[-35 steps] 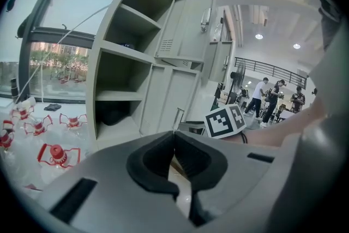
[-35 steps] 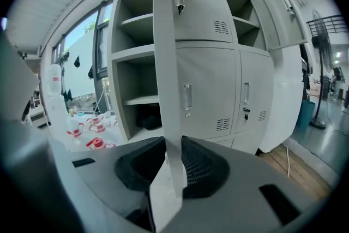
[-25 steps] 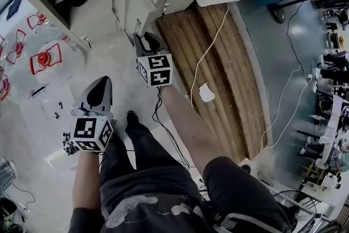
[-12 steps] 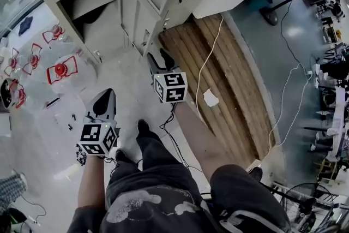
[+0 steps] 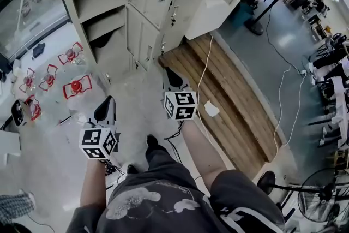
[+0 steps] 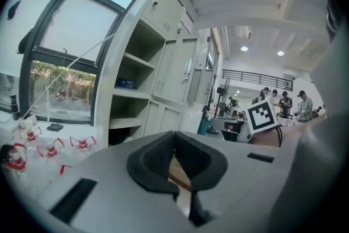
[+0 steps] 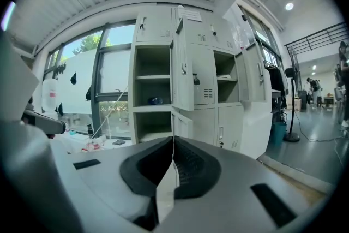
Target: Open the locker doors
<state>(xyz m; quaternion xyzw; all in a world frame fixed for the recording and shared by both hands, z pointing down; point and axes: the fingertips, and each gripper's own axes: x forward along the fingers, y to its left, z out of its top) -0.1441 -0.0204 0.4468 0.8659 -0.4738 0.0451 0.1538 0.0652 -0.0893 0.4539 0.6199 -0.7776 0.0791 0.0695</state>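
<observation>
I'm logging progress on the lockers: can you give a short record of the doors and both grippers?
Lockers: some doors open, others closed
Left column: doors open, shelves visible
Lower right doors: closed
Left gripper: jaws together, nothing between
Right gripper: jaws just closed together, nothing between
Contact: neither gripper touches the lockers

No legible text or numbers, paper notice [image 7: 192, 15] on the lockers [image 7: 203, 82] too small to read
</observation>
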